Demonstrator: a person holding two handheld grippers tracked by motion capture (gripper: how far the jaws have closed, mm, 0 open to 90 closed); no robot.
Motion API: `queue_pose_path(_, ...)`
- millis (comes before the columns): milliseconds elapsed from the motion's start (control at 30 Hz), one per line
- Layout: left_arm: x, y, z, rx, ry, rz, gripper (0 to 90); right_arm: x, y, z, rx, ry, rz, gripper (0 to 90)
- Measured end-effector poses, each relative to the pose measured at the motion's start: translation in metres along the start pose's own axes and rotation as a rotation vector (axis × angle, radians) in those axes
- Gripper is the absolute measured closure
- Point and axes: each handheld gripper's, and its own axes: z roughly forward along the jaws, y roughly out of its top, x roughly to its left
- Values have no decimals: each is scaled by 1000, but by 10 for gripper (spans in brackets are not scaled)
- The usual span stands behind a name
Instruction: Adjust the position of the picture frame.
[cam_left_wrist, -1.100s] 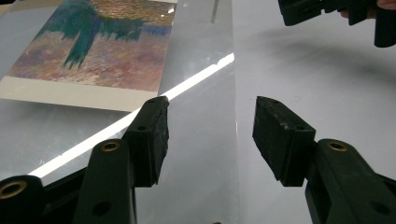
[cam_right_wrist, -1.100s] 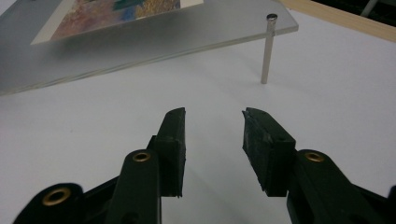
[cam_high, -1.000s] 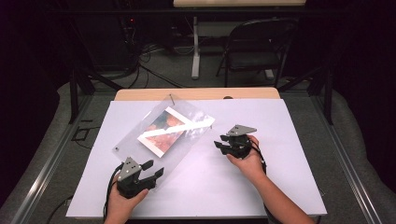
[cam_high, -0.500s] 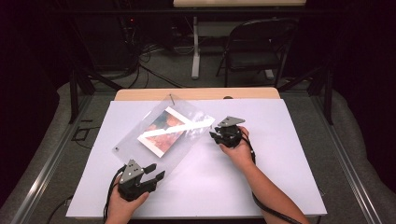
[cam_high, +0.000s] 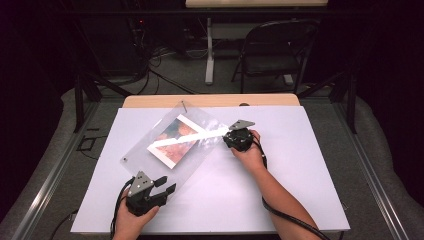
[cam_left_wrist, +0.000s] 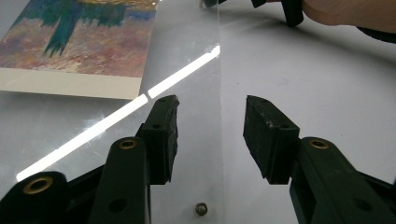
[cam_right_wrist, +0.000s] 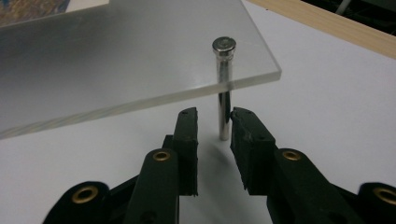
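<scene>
My right tongs (cam_right_wrist: 214, 122) sit narrowly parted around the metal post (cam_right_wrist: 223, 88) under the acrylic sheet (cam_right_wrist: 116, 60). My left tongs (cam_left_wrist: 211, 135) gape wide over the sheet's near corner.

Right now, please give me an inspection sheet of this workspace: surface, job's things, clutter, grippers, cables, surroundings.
Surface: white sheet over a wooden table.
Job's things: clear panel lying askew, held off the sheet on metal pegs; print under it; corner peg standing upright through the panel.
Clutter: nothing seen.
Grippers: left gripper open, jaws either side of the panel's near edge, not touching; right gripper open, jaws either side of the peg's lower part, narrow gaps.
Cables: black cable trails from the right gripper along the forearm.
Surroundings: folding chair, floor cables, dark curtains.
</scene>
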Motion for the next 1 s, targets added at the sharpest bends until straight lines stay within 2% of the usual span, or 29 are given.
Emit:
queue_pose_path(167, 1, 0, 1, 4, -4, -11, 551, -1, 5, 7, -6, 0, 13, 743)
queue_pose_path(300, 1, 0, 1, 4, -9, -13, 555, 0, 10, 11, 16, -17, -11, 789)
queue_pose_path(500, -1, 0, 2, 8, -8, -11, 558, -2, 11, 10, 17, -15, 12, 831)
queue_pose_path(667, -1, 0, 3, 18, -9, -10, 567, -1, 12, 10, 21, -24, -6, 838)
queue_pose_path(1000, -2, 1, 5, 39, -10, -15, 594, 1, 16, 1, 38, -13, -65, 846)
